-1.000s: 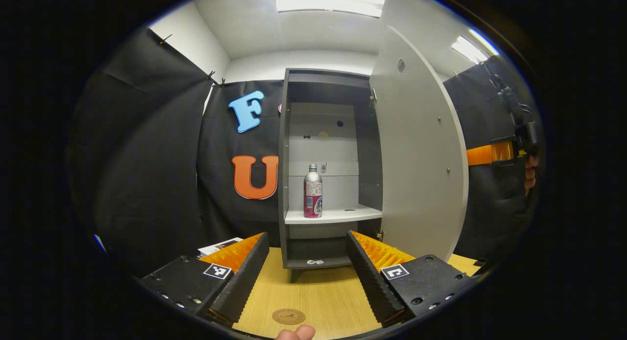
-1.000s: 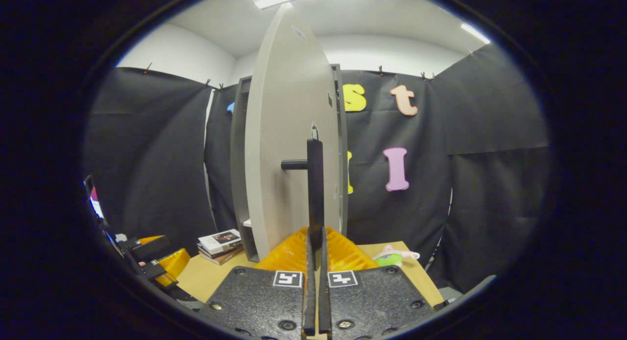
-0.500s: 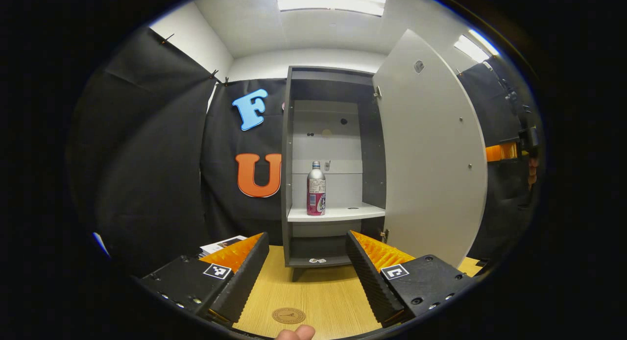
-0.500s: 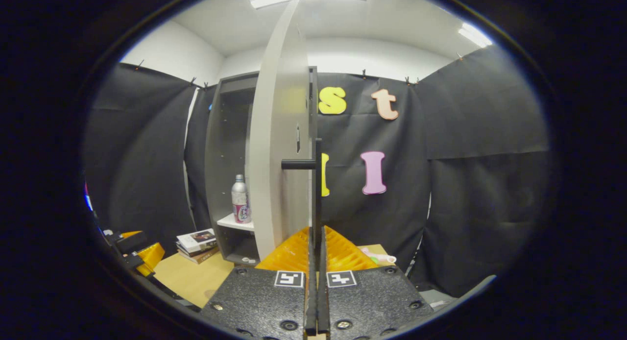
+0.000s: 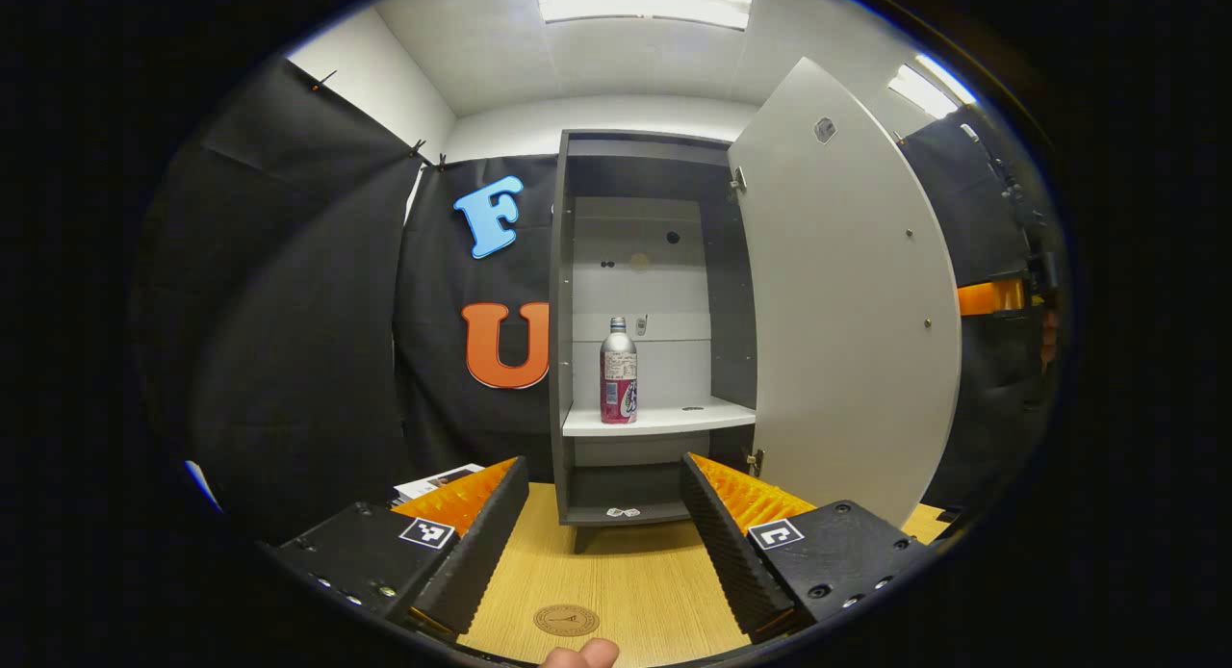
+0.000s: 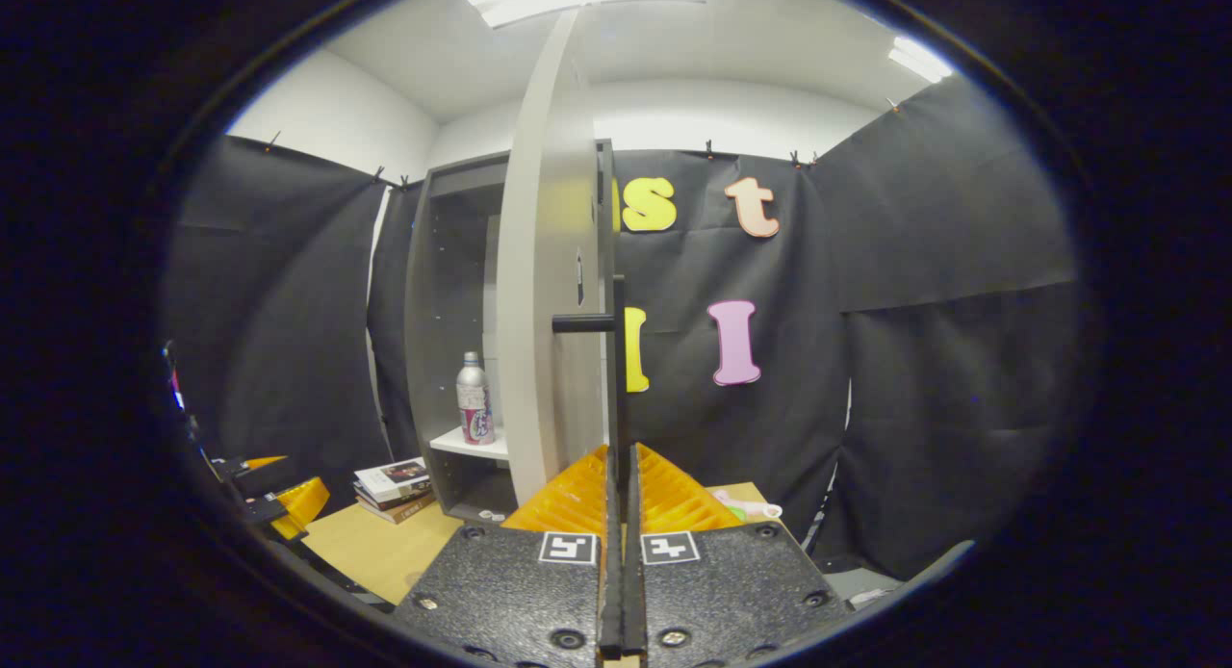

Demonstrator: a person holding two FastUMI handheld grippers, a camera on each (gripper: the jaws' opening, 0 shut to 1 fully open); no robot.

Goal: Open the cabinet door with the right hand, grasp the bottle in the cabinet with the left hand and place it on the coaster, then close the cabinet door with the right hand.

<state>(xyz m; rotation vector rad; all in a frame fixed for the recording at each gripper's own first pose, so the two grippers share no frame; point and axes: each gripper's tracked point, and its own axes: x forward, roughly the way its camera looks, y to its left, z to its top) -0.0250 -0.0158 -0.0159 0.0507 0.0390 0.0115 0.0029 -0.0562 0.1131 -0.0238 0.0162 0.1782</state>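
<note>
Silver bottle with a red label (image 5: 618, 371) stands upright on the white shelf (image 5: 664, 419) inside the grey cabinet (image 5: 556, 331), left part of the shelf. Pale grey cabinet door (image 5: 847, 293) swung wide open, right. Left gripper (image 5: 604, 524) jaws spread, hovering over the wooden table (image 5: 616, 581), round brown coaster (image 5: 567, 620) near. Right gripper view adds the door's black bar handle (image 6: 616, 379), right gripper (image 6: 621, 514) pinching it, plus stacked books (image 6: 393, 480) left.

In the left gripper view, the bottle (image 5: 618, 371) stands on the cabinet (image 5: 558, 360) shelf at 12 o'clock, the door (image 5: 847, 293) at 2, the coaster (image 5: 566, 619) on the desk (image 5: 616, 572) at 6.
</note>
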